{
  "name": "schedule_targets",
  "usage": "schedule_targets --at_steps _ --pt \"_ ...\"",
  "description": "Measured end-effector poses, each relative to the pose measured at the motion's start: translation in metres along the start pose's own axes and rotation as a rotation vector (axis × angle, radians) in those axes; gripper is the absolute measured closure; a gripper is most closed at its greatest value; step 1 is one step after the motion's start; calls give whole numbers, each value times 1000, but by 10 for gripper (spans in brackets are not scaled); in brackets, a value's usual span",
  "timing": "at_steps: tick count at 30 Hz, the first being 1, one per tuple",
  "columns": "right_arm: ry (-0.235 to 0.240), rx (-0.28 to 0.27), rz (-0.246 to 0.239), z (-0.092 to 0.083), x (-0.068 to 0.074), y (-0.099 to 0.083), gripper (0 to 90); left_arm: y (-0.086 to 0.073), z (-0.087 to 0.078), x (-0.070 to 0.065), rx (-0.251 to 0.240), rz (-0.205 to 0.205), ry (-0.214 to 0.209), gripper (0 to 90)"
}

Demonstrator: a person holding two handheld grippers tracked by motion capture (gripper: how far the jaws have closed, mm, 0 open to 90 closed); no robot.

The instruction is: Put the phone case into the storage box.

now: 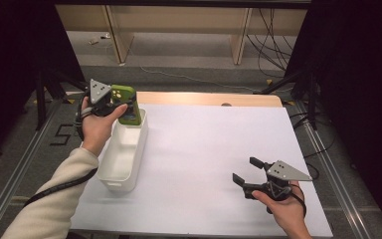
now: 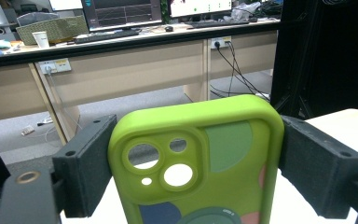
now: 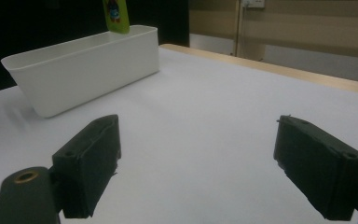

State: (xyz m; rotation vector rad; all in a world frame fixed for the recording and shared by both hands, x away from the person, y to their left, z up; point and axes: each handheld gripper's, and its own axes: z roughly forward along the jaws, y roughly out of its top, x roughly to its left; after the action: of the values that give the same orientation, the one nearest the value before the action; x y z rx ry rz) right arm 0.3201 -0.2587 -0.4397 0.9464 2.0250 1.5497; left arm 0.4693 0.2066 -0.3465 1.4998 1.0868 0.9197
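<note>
A lime-green phone case (image 2: pixel 200 163) with camera cut-outs and coloured patches is clamped across its width between the jaws of my left gripper (image 2: pixel 196 168). In the high view that left gripper (image 1: pixel 115 103) holds the phone case (image 1: pixel 127 105) over the far end of a white rectangular bin (image 1: pixel 124 174). The case's lower end (image 3: pixel 116 16) hangs just above the bin (image 3: pixel 81 70) in the right gripper view. My right gripper (image 1: pixel 246 172) rests low over the white table (image 1: pixel 204 149) at the front right, jaws wide apart with nothing between them.
The white bin stands along the table's left side, its inside showing bare. A wooden table edge (image 1: pixel 204 98) runs along the back. Black stands and cables (image 1: pixel 273 45) sit on the floor beyond, with desks and monitors (image 2: pixel 121 11) farther off.
</note>
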Motion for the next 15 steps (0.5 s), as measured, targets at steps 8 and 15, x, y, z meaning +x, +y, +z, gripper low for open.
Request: schedule_targets --at_steps 8,15 --pt "0 1 0 0 0 0 158 0 3 2 3 4 1 155" --pt "0 0 1 0 0 0 158 -1 7 4 11 5 3 155"
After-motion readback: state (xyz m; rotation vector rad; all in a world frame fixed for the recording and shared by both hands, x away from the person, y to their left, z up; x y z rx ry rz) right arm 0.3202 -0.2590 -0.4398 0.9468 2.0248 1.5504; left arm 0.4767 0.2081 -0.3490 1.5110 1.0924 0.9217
